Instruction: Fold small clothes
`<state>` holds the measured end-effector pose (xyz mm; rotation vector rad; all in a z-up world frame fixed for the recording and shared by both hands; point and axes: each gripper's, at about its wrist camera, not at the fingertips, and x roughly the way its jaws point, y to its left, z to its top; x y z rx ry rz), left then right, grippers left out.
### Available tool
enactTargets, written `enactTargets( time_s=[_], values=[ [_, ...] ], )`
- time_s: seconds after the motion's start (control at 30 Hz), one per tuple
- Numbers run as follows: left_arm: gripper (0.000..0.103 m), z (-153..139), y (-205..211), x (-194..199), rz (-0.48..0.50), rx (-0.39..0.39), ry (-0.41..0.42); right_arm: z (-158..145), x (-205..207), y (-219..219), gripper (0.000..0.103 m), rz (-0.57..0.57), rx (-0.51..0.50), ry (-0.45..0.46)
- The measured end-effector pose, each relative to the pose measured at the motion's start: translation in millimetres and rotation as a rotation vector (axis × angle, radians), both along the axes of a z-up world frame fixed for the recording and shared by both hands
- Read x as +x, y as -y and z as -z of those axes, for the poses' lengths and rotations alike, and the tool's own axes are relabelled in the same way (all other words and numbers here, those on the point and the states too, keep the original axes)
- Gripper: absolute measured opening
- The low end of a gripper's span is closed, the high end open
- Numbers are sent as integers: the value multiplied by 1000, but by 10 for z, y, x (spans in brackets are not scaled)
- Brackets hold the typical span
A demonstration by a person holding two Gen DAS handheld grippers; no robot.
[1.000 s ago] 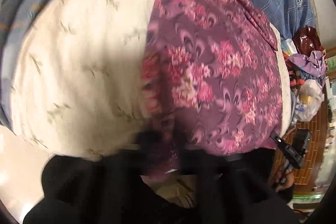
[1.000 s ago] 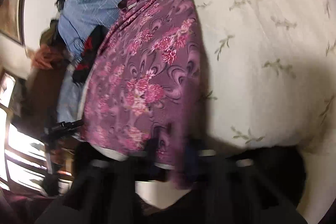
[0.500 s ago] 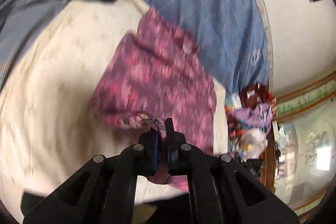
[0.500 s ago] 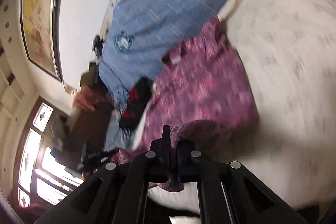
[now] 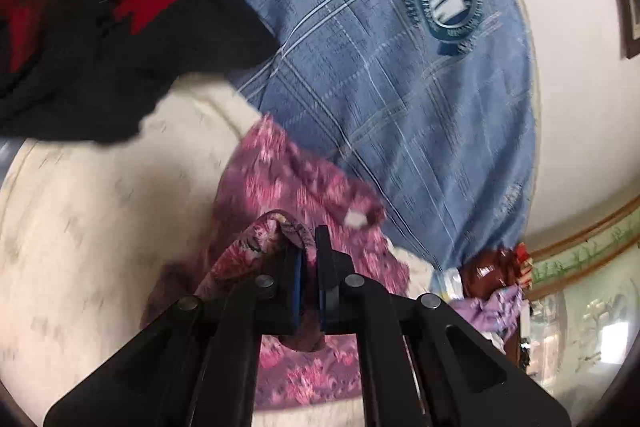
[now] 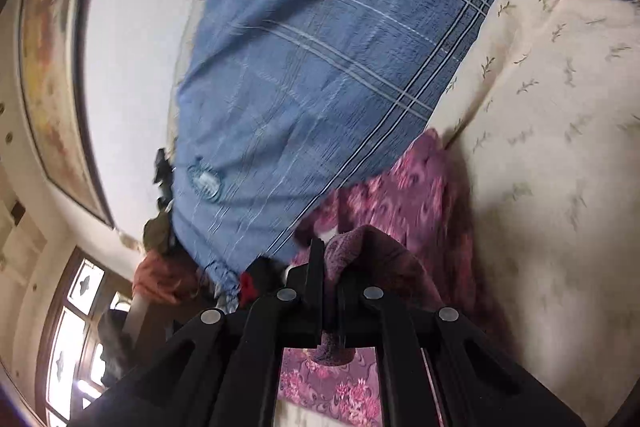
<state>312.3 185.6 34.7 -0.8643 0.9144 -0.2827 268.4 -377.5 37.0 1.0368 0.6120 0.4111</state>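
Note:
A purple garment with pink flowers (image 5: 288,187) lies on a cream cloth (image 5: 92,227) on the bed. My left gripper (image 5: 309,247) is shut on one near edge of the garment and holds it lifted over the rest. My right gripper (image 6: 330,259) is shut on another near edge of the same garment (image 6: 404,195), also lifted. The pinched fabric bunches up between the fingers in both views. A white label (image 5: 356,218) shows at the garment's far end.
A blue checked bedsheet (image 5: 380,75) with a round emblem lies beyond the garment. A black and red garment (image 5: 100,27) lies at the far left. Bags and clutter (image 5: 492,283) sit at the bed's right edge. A wall with a framed picture (image 6: 52,67) is beyond.
Both grippers have lifted the garment's near edge and carried it forward over the rest, towards its far end. The views have tilted up towards the blue sheet and the wall.

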Motion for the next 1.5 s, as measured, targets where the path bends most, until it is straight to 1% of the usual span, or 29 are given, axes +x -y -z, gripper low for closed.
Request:
enactTargets(
  time_s=[0.13,0.2,0.3,0.37,0.4,0.47,0.5,0.53,0.57,0.6,0.63,0.67,0.7,0.73,0.83,0.87,0.9,0.93,0.97,1.0,1.03,1.1,1.17,1.23,1.27,1.33,1.4,1.43,1.5],
  values=[
    [4,175,54,508,-23,31,-46,137,408,91,4,57,14,-37],
    [4,360,60,710,-40,47,-103,234,577,151,5,88,23,-66],
    [4,740,75,932,-39,71,-239,423,758,196,7,115,2,-146],
    [4,885,61,967,-32,51,-286,521,834,199,9,121,-25,-208],
    [4,898,42,953,-36,32,-287,546,851,200,9,116,-19,-215],
    [7,820,5,884,-21,2,-258,535,823,210,11,112,-10,-210],
    [15,762,-7,842,-12,3,-240,511,800,206,15,107,-15,-203],
    [27,669,-19,765,-4,10,-216,470,775,208,22,103,-27,-195],
    [35,592,-27,695,-1,17,-192,417,721,208,25,98,-35,-182],
    [48,498,-26,594,5,25,-158,377,681,215,30,91,-34,-164],
    [57,443,-17,519,10,26,-138,332,622,217,35,79,-31,-143],
    [60,408,13,449,22,21,-120,307,589,209,37,67,-30,-131],
    [66,398,54,406,39,18,-113,294,562,189,40,50,-28,-130],
    [67,413,115,374,59,20,-120,303,565,159,41,28,-27,-136],
    [65,559,344,441,111,19,-175,383,677,47,39,-22,-31,-187],
    [61,587,421,501,125,40,-186,380,723,-4,35,-43,-33,-190],
    [44,583,490,596,134,68,-186,348,788,-53,22,-61,-49,-184],
    [28,562,530,688,136,75,-185,287,858,-76,11,-66,-58,-168],
    [24,529,544,803,126,69,-183,229,902,-63,11,-58,-50,-149],
    [23,488,526,905,100,69,-178,145,971,-25,11,-25,-33,-123],
    [23,421,474,1018,49,80,-170,70,1036,39,16,21,-12,-91],
    [24,277,305,1158,-36,93,-154,-62,1148,227,17,136,-14,-67],
    [30,213,163,1191,-49,80,-159,-88,1192,352,21,177,-16,-91],
    [50,170,21,1108,-32,114,-151,-100,1147,427,30,169,-65,-118],
    [53,168,-30,1029,-23,141,-147,-101,1085,428,33,150,-118,-127],
    [54,246,-145,811,16,179,-163,-57,942,387,35,118,-208,-156],
    [54,384,-205,570,55,170,-196,39,726,322,35,69,-263,-186],
    [54,466,-234,389,74,159,-215,78,639,287,35,55,-273,-197],
    [54,557,-249,69,108,128,-220,173,372,217,36,29,-269,-213]
  ],
)
